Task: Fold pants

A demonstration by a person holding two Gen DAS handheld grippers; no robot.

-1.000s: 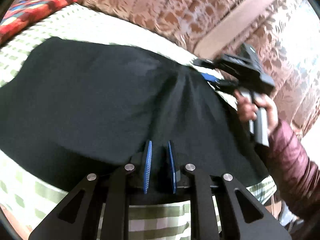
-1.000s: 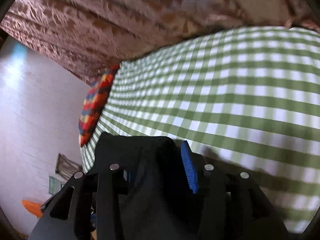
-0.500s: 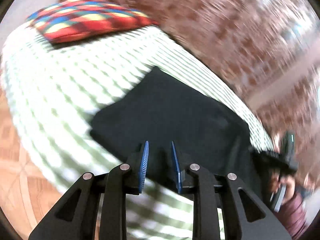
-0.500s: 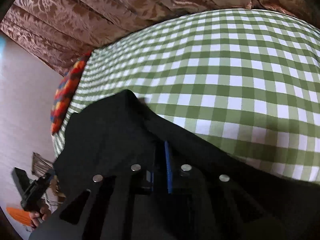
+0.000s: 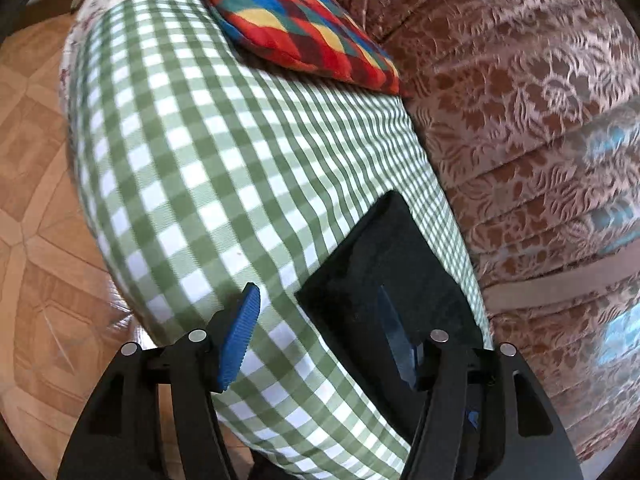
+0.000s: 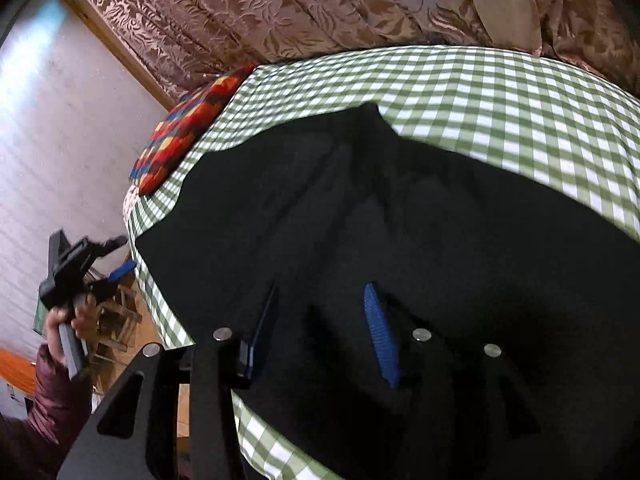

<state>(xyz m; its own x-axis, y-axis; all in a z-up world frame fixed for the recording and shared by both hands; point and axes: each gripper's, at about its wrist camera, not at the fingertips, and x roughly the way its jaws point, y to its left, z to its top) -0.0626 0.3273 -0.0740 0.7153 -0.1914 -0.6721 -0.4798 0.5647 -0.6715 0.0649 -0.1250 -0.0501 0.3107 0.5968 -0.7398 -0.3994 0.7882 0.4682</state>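
Note:
The black pants (image 6: 400, 216) lie folded on the green checked bed cover (image 6: 520, 92). In the left wrist view only their left end (image 5: 384, 272) shows. My left gripper (image 5: 316, 332) is open and empty, at the bed's near edge just left of that end; it also shows held in a hand in the right wrist view (image 6: 76, 268). My right gripper (image 6: 320, 328) is open and empty, low over the pants near their front edge.
A multicoloured cushion (image 5: 296, 20) lies at the bed's far left end. Brown patterned curtains (image 5: 520, 100) hang close behind the bed. A wooden floor (image 5: 32, 200) runs along the bed's near side, with a wooden rack (image 6: 116, 320) standing there.
Both grippers have let go of the pants and opened. The left gripper has swung away to the left end of the bed. The pants now lie flat.

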